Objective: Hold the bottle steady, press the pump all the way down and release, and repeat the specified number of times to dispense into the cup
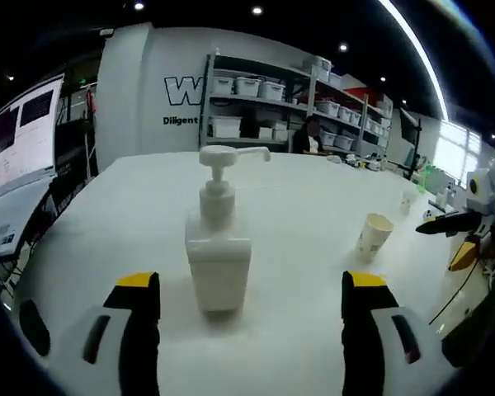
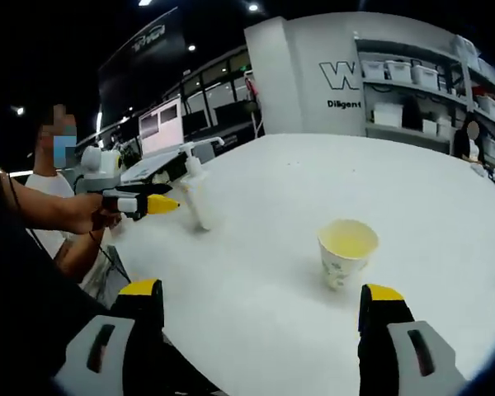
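Pump bottle (image 1: 219,247) stands untouched between the left gripper's (image 1: 252,305) wide-open fingers; right fingers (image 2: 385,309) open, empty

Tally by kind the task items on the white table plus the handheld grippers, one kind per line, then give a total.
White plastic pump bottle: 1
Pale yellow paper cup: 1
Handheld two-jaw grippers with yellow-tipped black jaws: 2, the left gripper aimed at the bottle with open jaws, the right gripper open facing the cup
Total: 4
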